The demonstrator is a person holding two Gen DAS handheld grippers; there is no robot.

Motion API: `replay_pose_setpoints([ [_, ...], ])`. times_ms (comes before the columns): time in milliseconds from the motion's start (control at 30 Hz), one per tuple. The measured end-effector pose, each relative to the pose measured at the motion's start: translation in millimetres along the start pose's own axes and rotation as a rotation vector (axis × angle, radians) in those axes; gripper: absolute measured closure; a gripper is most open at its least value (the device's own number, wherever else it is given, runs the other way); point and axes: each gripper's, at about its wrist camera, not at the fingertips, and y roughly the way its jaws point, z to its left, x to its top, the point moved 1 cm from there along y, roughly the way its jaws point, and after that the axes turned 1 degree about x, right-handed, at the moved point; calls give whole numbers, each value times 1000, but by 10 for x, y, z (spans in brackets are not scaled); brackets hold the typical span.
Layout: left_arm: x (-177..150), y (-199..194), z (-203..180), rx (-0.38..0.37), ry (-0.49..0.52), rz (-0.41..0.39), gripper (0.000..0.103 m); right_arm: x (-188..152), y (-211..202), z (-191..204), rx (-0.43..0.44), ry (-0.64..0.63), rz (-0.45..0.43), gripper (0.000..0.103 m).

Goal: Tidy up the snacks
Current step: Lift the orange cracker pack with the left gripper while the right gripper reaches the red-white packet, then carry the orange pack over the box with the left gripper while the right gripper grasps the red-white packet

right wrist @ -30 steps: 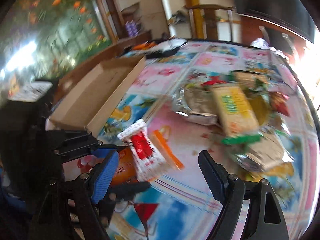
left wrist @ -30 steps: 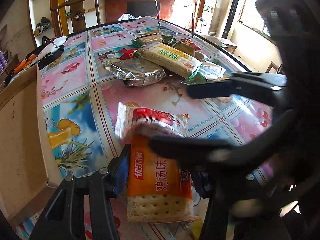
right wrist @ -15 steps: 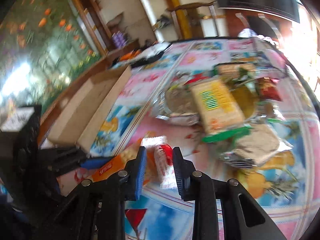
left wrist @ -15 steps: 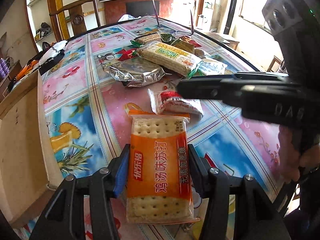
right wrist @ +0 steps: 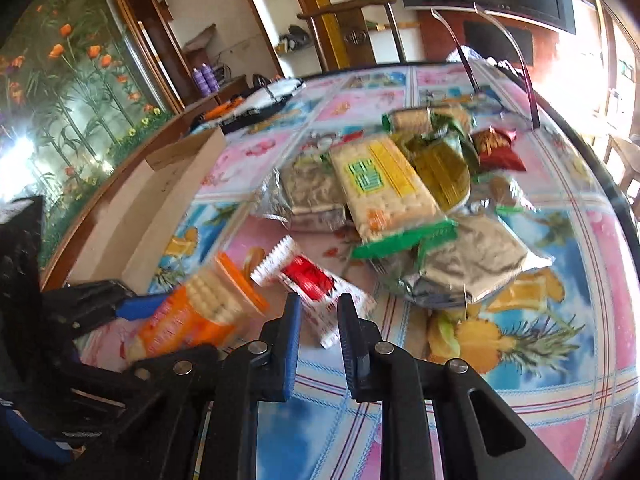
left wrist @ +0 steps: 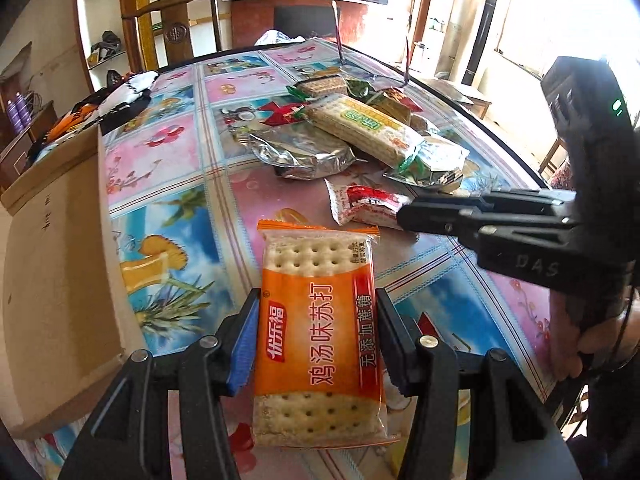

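Observation:
An orange cracker packet (left wrist: 320,320) sits lengthwise between the blue pads of my left gripper (left wrist: 316,318), which is shut on its sides just above the flowered tablecloth (left wrist: 168,208). A small red-and-white snack packet (left wrist: 360,204) lies beyond it on the cloth. My right gripper (right wrist: 320,305) is shut on that packet's near end (right wrist: 308,280). In the left wrist view the right gripper (left wrist: 404,216) comes in from the right, held by a hand (left wrist: 568,336). The right wrist view shows the orange packet (right wrist: 192,316) and a blue left pad (right wrist: 140,306) at the lower left.
An open cardboard box (left wrist: 52,260) stands along the table's left edge (right wrist: 132,216). A pile of snacks (left wrist: 360,128) with a silver foil pack (left wrist: 300,152) lies mid-table (right wrist: 380,184). A wooden chair (left wrist: 172,20) and dark cloths (left wrist: 120,96) are at the far side.
The right gripper closed on the red-and-white packet, which lay on the orange packet's far end, and drew it off to the right. The left gripper kept its hold.

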Motion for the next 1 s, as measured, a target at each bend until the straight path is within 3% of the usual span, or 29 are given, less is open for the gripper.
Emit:
replay_pose_setpoints([
  [133, -13, -79, 37, 0, -8, -15, 51, -29, 59, 10, -8, -10, 35, 82],
  [200, -8, -109, 59, -3, -13, -23, 51, -29, 59, 24, -4, -17, 34, 71],
  [267, -8, -134, 80, -6, -17, -29, 51, -33, 48, 50, -16, -28, 27, 40],
  [300, -7, -140, 90, -8, -20, -31, 51, -31, 41, 64, -30, -34, 23, 37],
  [500, 5, -258, 213, -15, -53, -58, 50, 13, -43, 135, 12, -71, -25, 37],
  [700, -22, -431, 378, -2, -93, -94, 50, 254, 261, 218, 3, -132, 39, 37],
  [833, -41, -500, 515, 12, -121, -104, 50, 231, 377, 228, -7, -160, 69, 36],
  [900, -35, -518, 580, 16, -139, -109, 50, 174, 346, 263, -28, -179, 59, 44],
  [967, -17, -529, 633, 18, -153, -116, 50, 131, 324, 305, -58, -196, 57, 68],
  [1000, -9, -541, 663, 18, -163, -121, 50, 117, 314, 315, -65, -197, 56, 68],
])
